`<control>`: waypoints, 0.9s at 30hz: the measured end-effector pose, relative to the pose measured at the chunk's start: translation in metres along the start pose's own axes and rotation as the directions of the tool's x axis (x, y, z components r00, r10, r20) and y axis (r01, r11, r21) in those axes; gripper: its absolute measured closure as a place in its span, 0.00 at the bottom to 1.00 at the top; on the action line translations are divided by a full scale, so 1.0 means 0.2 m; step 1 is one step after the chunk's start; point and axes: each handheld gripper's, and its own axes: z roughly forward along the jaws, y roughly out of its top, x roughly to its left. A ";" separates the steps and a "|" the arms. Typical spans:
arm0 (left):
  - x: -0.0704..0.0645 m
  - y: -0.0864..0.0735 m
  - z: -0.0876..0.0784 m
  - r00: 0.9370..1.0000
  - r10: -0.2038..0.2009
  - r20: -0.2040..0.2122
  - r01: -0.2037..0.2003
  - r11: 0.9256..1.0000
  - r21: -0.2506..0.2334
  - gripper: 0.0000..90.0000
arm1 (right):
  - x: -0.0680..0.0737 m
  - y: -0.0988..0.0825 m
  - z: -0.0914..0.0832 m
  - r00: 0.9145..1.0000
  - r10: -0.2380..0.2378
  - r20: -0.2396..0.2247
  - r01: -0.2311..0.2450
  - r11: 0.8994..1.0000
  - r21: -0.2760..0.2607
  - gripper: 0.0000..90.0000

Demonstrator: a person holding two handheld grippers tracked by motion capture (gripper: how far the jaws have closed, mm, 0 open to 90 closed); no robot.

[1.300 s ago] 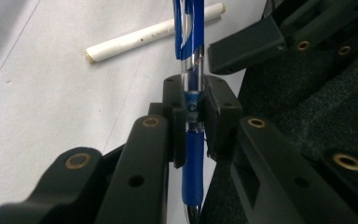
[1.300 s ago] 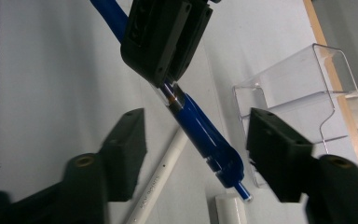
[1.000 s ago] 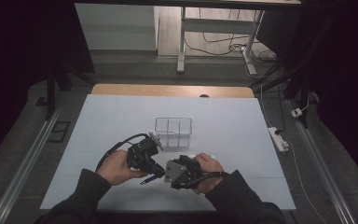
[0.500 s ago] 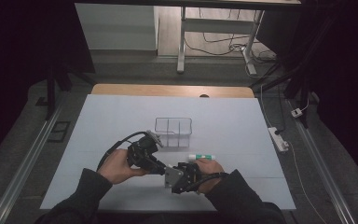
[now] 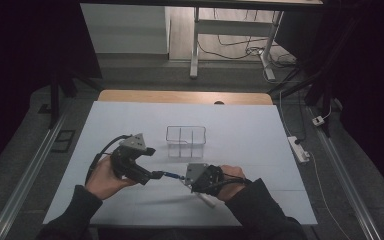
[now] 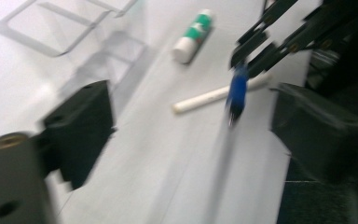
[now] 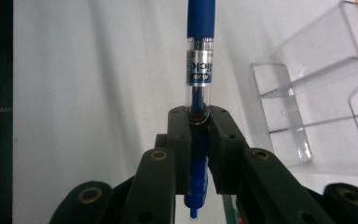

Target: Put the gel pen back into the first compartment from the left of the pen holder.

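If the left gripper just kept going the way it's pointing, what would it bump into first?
Probably the blue pen that the right gripper holds out toward it; the left gripper's open jaws face it. Beyond lies a white stick, though depth is unclear.

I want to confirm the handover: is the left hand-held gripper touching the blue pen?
Apart. In the left gripper view the left hand-held gripper stands wide open, and the blue pen hangs clear of both jaws.

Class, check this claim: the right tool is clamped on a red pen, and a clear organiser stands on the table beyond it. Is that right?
Not quite. The pen is blue, not red, as the right gripper view shows. The rest holds: the right tool is clamped on it, and the clear organiser stands on the table beyond it.
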 end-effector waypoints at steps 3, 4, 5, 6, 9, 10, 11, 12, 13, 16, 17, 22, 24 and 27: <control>0.01 -0.07 -0.05 0.999 -0.042 -0.019 0.041 0.999 -0.026 0.08 | -0.04 -0.02 -0.02 0.995 0.094 -0.015 -0.095 0.995 -0.017 0.89; 0.01 -0.10 -0.07 0.998 -0.048 -0.030 0.047 0.999 -0.026 0.06 | -0.06 -0.02 -0.02 0.994 0.109 -0.022 -0.110 0.993 -0.034 0.89; 0.00 -0.12 -0.08 0.997 -0.064 -0.039 0.062 0.997 -0.036 0.05 | -0.07 -0.03 -0.02 0.990 0.141 -0.020 -0.141 0.989 -0.049 0.89; 0.00 -0.15 -0.10 0.996 -0.078 -0.045 0.075 0.996 -0.048 0.03 | -0.09 -0.03 -0.03 0.986 0.163 -0.025 -0.164 0.984 -0.071 0.89; -0.02 -0.23 -0.14 0.992 -0.118 -0.047 0.114 0.990 -0.085 0.00 | -0.15 -0.04 -0.05 0.964 0.263 -0.045 -0.266 0.956 -0.125 0.89; -0.03 -0.26 -0.16 0.990 -0.129 -0.056 0.123 0.988 -0.094 0.00 | -0.18 -0.05 -0.05 0.953 0.299 -0.054 -0.304 0.941 -0.148 0.89; -0.03 -0.28 -0.17 0.988 -0.142 -0.057 0.136 0.985 -0.102 0.00 | -0.20 -0.05 -0.06 0.940 0.335 -0.056 -0.340 0.926 -0.166 0.89; -0.04 -0.30 -0.19 0.987 -0.151 -0.054 0.144 0.983 -0.114 0.00 | -0.23 -0.05 -0.06 0.929 0.366 -0.057 -0.370 0.911 -0.184 0.89; -0.05 -0.33 -0.20 0.985 -0.161 -0.054 0.153 0.980 -0.125 0.00 | -0.25 -0.05 -0.06 0.918 0.391 -0.065 -0.396 0.896 -0.201 0.89; -0.09 -0.39 -0.24 0.982 -0.181 -0.061 0.171 0.974 -0.146 0.00 | -0.32 -0.04 -0.04 0.888 0.454 -0.070 -0.457 0.856 -0.242 0.89; -0.10 -0.41 -0.25 0.980 -0.188 -0.062 0.177 0.973 -0.150 0.00 | -0.34 -0.04 -0.03 0.880 0.471 -0.065 -0.471 0.844 -0.257 0.89; -0.14 -0.50 -0.30 0.975 -0.212 -0.068 0.197 0.964 -0.181 0.00 | -0.42 -0.01 0.03 0.852 0.522 -0.043 -0.508 0.803 -0.311 0.89; -0.15 -0.53 -0.31 0.972 -0.224 -0.067 0.208 0.959 -0.193 0.00 | -0.44 0.00 0.05 0.844 0.535 -0.039 -0.517 0.793 -0.323 0.89; -0.17 -0.58 -0.33 0.970 -0.231 -0.081 0.211 0.956 -0.204 0.00 | -0.47 0.02 0.07 0.829 0.557 -0.037 -0.533 0.770 -0.350 0.89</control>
